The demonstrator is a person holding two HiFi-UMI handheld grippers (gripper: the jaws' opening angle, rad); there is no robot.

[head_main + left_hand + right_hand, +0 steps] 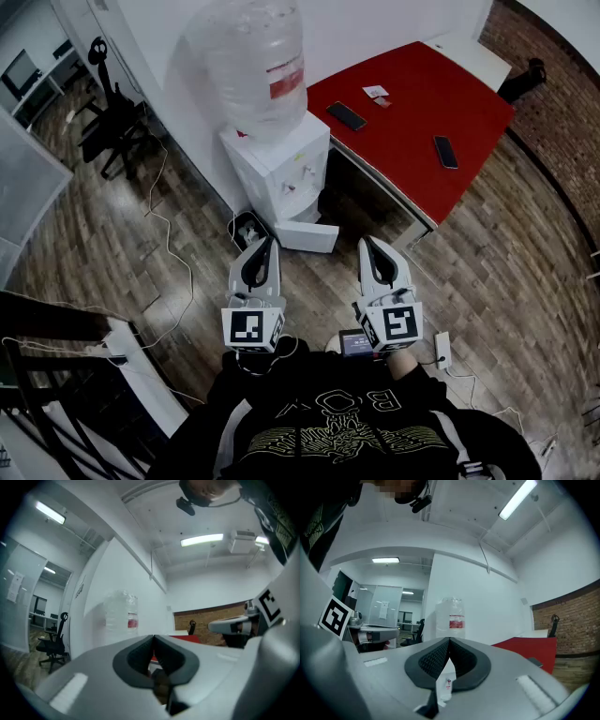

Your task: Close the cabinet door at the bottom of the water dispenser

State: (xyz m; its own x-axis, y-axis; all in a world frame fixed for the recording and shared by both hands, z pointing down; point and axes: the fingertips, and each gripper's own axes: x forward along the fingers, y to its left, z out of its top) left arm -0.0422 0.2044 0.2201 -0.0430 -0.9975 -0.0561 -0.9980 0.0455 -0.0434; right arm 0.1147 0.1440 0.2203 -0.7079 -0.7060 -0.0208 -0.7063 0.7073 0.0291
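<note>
The cabinet door stands open at the foot of the water dispenser, swung out over the wood-plank floor towards you. It sits just ahead of your two tools, between their tips.

Your left hand-held gripper has its jaws pressed together with nothing between them, and your right hand-held gripper is the same. Both are empty, and neither touches the door.

The door looks like a thin, flat panel of smooth white plastic, so expect it to be light, stiff and easy to swing on its hinge. It is probably slick too, so a pinch on its edge would likely slip. You don't need to grip it. Lay the closed tips flat against its outer face, near the free edge and away from the hinge, and push. From here you cannot tell for sure which side carries the hinge, so check that first.

The dispenser body is a boxy white plastic shell. A large clear ribbed bottle with a red label stands on top. That probably makes it top-heavy, so a gentle, steady push suits it better than a shove. Beside it is a glossy red table with two dark phones on it.
</note>
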